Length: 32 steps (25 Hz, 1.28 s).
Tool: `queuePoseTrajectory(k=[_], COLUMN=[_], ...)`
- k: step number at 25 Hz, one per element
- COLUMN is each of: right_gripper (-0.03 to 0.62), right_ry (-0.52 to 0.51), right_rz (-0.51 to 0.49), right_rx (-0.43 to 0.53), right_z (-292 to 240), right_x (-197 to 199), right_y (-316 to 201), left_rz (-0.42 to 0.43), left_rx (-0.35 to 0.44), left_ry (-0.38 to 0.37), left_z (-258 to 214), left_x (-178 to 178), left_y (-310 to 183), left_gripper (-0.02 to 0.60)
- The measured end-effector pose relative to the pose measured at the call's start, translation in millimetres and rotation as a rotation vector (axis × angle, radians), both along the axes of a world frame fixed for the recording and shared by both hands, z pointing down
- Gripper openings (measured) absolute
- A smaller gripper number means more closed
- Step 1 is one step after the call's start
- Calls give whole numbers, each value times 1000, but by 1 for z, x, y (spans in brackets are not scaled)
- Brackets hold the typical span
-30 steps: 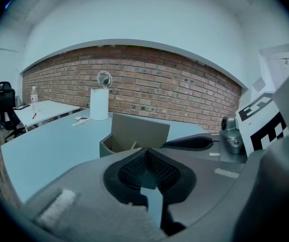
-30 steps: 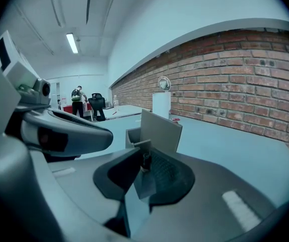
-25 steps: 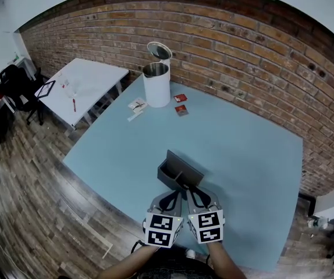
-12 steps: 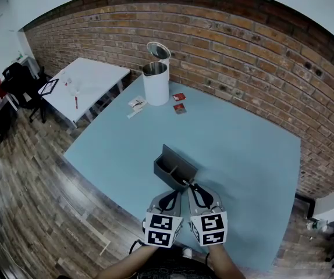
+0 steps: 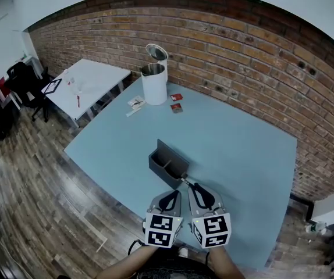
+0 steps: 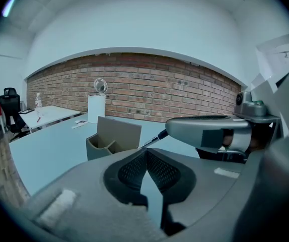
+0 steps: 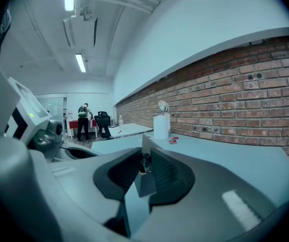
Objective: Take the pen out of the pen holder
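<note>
Centrally, right gripper (image 5: 193, 188) jaws clamped on pen (image 5: 185, 181) beside pen holder (image 5: 167, 163), left gripper (image 5: 173, 195) jaws together.

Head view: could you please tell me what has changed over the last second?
The right tongs, shut on the pen, have drawn back from the pen holder towards the person, bringing the pen with them; a gap has opened where they were right at the holder. The left tongs moved back alongside, shut and empty. The holder stayed upright on the table.

Dark pen (image 6: 155, 138) beside grey pen holder (image 5: 168, 163)
</note>
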State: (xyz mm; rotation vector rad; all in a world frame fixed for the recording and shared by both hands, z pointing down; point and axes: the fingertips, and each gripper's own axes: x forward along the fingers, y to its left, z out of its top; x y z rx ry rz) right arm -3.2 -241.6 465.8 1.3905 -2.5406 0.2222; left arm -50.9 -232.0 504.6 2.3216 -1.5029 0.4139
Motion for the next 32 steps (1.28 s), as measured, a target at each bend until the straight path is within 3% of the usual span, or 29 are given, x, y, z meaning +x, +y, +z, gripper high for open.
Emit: queuePoseTrajectory(k=[32], right_gripper=[61], right_ry=[47], right_rz=[-37], right_rx=[-18], right_z=[15], right_x=[41], right_y=[39], left_rz=[-38], left_rx=[27], left_ry=[-9], left_z=[-8], left_x=[38], left_y=[32], left_gripper=[-5])
